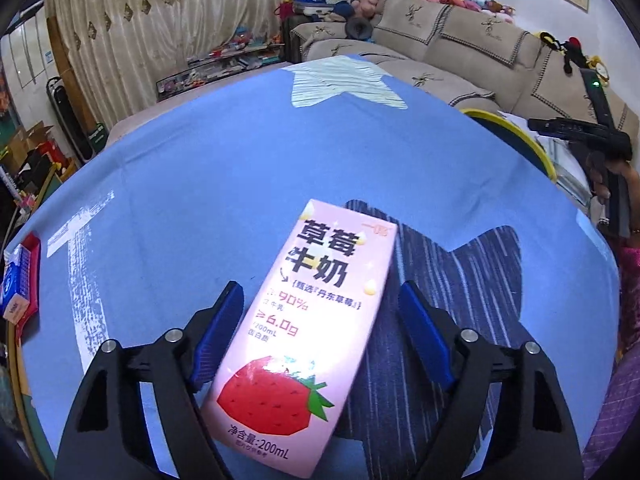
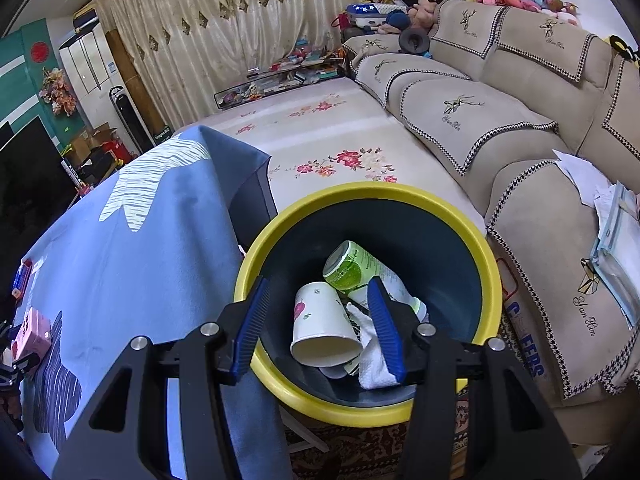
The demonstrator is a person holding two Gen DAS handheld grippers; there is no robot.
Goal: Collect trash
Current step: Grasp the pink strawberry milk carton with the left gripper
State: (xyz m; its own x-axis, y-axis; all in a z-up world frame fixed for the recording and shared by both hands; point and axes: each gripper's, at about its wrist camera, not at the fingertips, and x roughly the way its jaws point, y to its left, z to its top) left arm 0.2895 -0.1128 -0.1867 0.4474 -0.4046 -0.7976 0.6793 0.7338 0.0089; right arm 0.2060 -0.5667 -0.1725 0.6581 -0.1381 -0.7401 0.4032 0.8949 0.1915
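Pink strawberry milk carton (image 1: 304, 328) is seen lying flat on the blue-clothed surface (image 1: 192, 184), between the spread jaws of the left hand-held gripper (image 1: 320, 320). Right hand-held gripper (image 2: 320, 328) is held wide over the yellow-rimmed bin (image 2: 486, 264), empty. Beige sofa (image 2: 520, 92) and curtains (image 2: 224, 36) are visible behind.

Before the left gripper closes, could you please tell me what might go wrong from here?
1. The pink milk carton lies skewed between the open left gripper, so closing may twist or push it away.
2. The bin stands beside the table edge; a loose grasp could drop the carton short.
3. The open right gripper hovers over the bin, possibly blocking the drop.
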